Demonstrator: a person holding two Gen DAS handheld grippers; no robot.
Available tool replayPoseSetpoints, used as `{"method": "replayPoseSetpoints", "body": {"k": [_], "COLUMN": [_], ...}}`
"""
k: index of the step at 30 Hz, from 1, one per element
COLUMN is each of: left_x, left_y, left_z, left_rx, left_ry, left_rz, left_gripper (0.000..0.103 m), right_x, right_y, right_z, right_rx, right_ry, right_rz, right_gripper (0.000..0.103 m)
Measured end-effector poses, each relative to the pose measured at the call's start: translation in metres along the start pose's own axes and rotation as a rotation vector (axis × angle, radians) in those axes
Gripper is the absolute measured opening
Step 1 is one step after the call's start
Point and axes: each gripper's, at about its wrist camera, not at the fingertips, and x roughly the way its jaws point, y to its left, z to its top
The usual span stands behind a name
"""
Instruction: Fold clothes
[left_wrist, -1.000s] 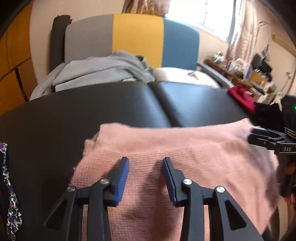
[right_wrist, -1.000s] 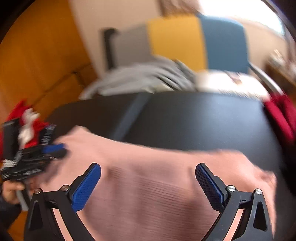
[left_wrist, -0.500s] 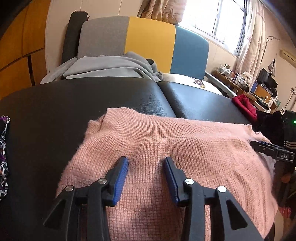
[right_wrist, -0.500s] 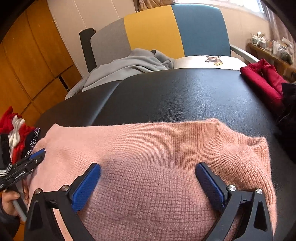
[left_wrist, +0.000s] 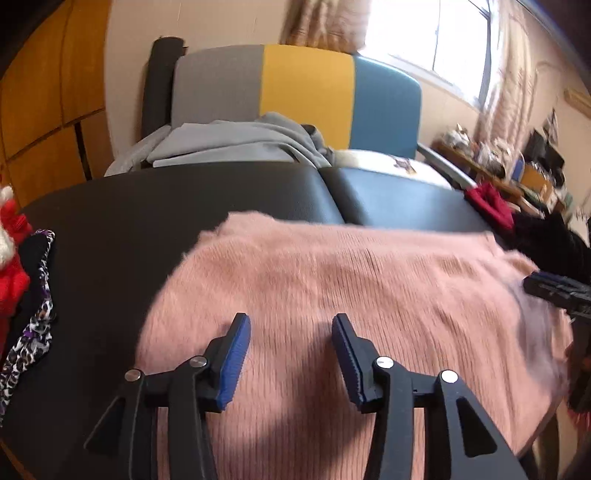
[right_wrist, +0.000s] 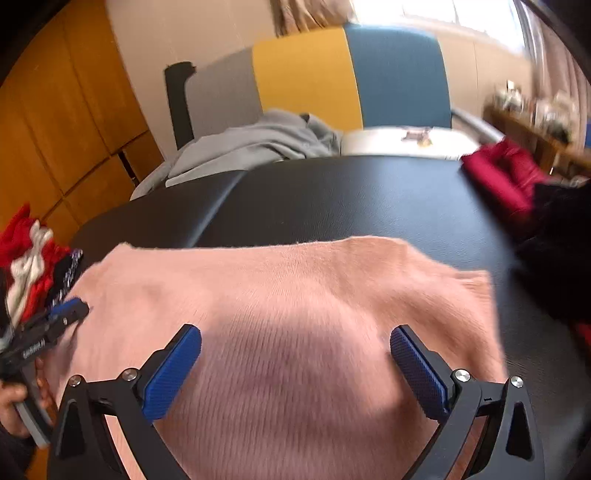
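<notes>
Right now the pink sweater lies spread flat on the near part of the black padded surface, its far edge falling short of the seam that splits the padding. Above the sweater's left part hangs the left claw, partly apart with only knit showing between the blue pads; its jaws have just been opening and nothing is gripped. Above the sweater's right part the right claw stands wide, also empty. Each claw shows at the edge of the other's view, at the sweater's side edges, and a hand holds the left one's handle. Left of the sweater sits a heap of red, white and patterned clothes; right of it lie a dark red garment and a black one. Beyond the sweater, past the surface, a grey garment is draped on a grey, yellow and blue chair.
</notes>
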Motion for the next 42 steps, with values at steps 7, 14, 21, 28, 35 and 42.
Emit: {"method": "replayPoseSetpoints", "body": {"k": [7, 14, 21, 28, 35, 42], "left_x": [-0.005, -0.011, -0.037, -0.062, -0.02, 0.034], "left_y": [0.011, 0.011, 0.035, 0.084, 0.134, 0.137], "left_z": [-0.027, -0.034, -0.018, 0.002, 0.01, 0.011], "left_rx": [-0.053, -0.07, -0.16, -0.23, -0.343, -0.238], "left_ry": [0.006, 0.007, -0.016, -0.075, 0.058, 0.202], "left_rz": [-0.047, -0.046, -0.146, -0.132, -0.292, -0.389], "left_gripper": [0.048, 0.048, 0.056, 0.071, 0.071, 0.071], "right_x": [-0.041, -0.047, -0.049, -0.065, -0.007, 0.012], "right_y": [-0.021, -0.026, -0.028, -0.018, -0.016, -0.039], "right_z": [-0.057, -0.096, -0.088, -0.046, -0.014, -0.018], "right_rx": [0.028, -0.054, -0.049, -0.045, -0.061, 0.028], "right_ry": [0.07, -0.058, -0.062, -0.06, 0.04, 0.013], "right_rz": [-0.003, -0.005, 0.007, 0.117, 0.101, 0.169], "right_gripper": [0.103, 0.103, 0.103, 0.103, 0.103, 0.103]}}
